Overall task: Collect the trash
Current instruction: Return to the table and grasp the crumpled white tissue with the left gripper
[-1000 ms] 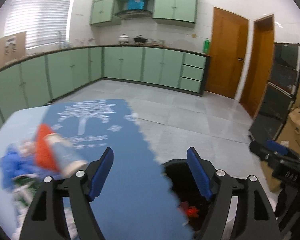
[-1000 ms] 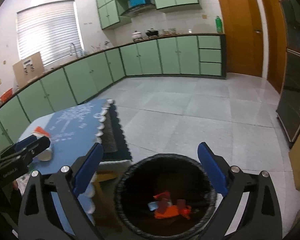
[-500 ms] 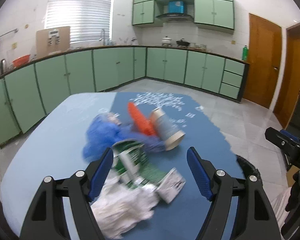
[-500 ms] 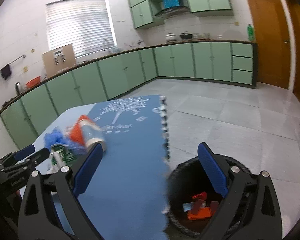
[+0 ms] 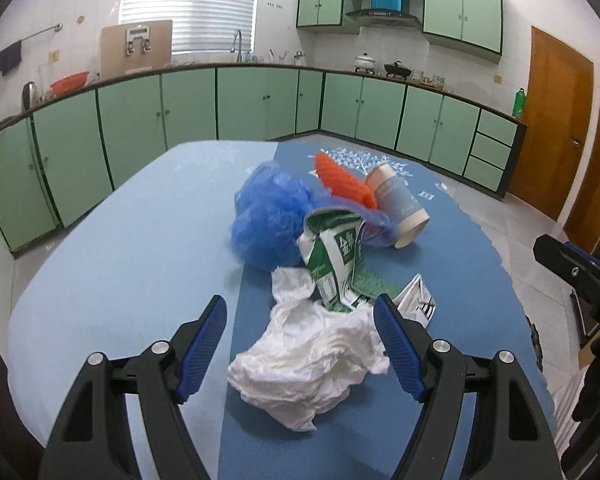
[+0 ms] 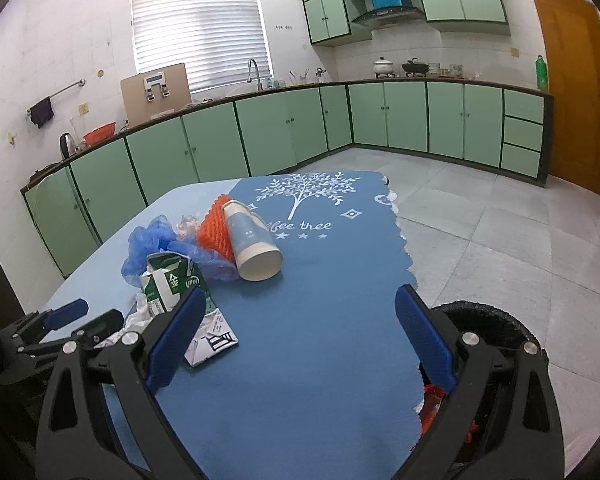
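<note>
A pile of trash lies on the blue table mat (image 5: 452, 264). It holds a crumpled white tissue (image 5: 312, 356), a crushed green-and-white carton (image 5: 336, 260), a blue plastic bag (image 5: 268, 216), an orange ridged piece (image 5: 340, 180) and a paper cup (image 5: 400, 208) on its side. My left gripper (image 5: 302, 344) is open, its fingers either side of the tissue, just above it. My right gripper (image 6: 296, 344) is open and empty over the mat, right of the carton (image 6: 172, 284) and the cup (image 6: 252, 240). A black trash bin (image 6: 496, 328) stands on the floor at the table's right.
The table (image 5: 120, 272) has a pale blue top with the mat (image 6: 320, 320) on its right half. Green kitchen cabinets (image 5: 260, 108) line the far walls. A wooden door (image 5: 556, 120) is at the right. Grey tiled floor (image 6: 500, 232) lies beyond the table.
Both grippers have swung left from the bin to the table. My left gripper has come down close over the tissue. Both stayed open.
</note>
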